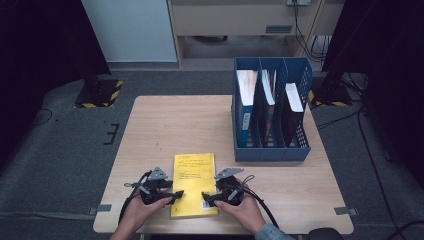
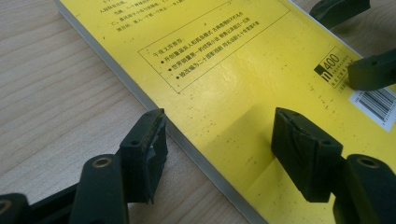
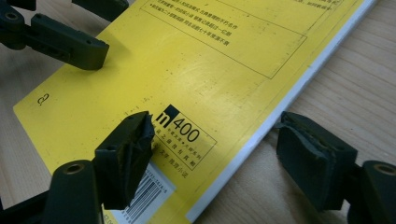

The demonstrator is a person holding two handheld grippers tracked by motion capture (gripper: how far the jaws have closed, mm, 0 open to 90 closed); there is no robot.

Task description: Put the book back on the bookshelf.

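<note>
Yellow book [image 1: 194, 184] flat on the wooden table [image 1: 150, 135], near the front edge, back cover up. Printed on that cover: a black square logo with "n" beside "400" [image 3: 184, 132] inside a thin frame, small Chinese characters under it, too fine to read. White barcode label [image 3: 144, 196] at the cover's corner, digits partly hidden. Higher up, a thin-ruled box of bulleted Chinese lines [image 2: 205, 51], legible as print but not made out character by character. Small mark like "C3" [image 3: 43, 98] near the opposite corner.

Left gripper [image 1: 176, 195] at the book's left long edge, jaws apart and straddling that edge: one pad on the bare wood just beside the page block, the other over the yellow cover; pads not pressing on the book. Right gripper [image 1: 206, 197] at the right long edge, likewise apart, one jaw over the logo and barcode, the other out over the wood past the white page edge; no clamp on the book. Both held in the person's hands from the bottom of the high view.

Blue file rack [image 1: 270, 150] at the table's far right, well apart from the book, with three upright compartments. Left compartment: a blue-spined volume [image 1: 245, 107] with white pages on top. Middle: thinner, leaning volumes [image 1: 268, 95]. Right: a dark book [image 1: 292, 107] with a white top edge.
</note>
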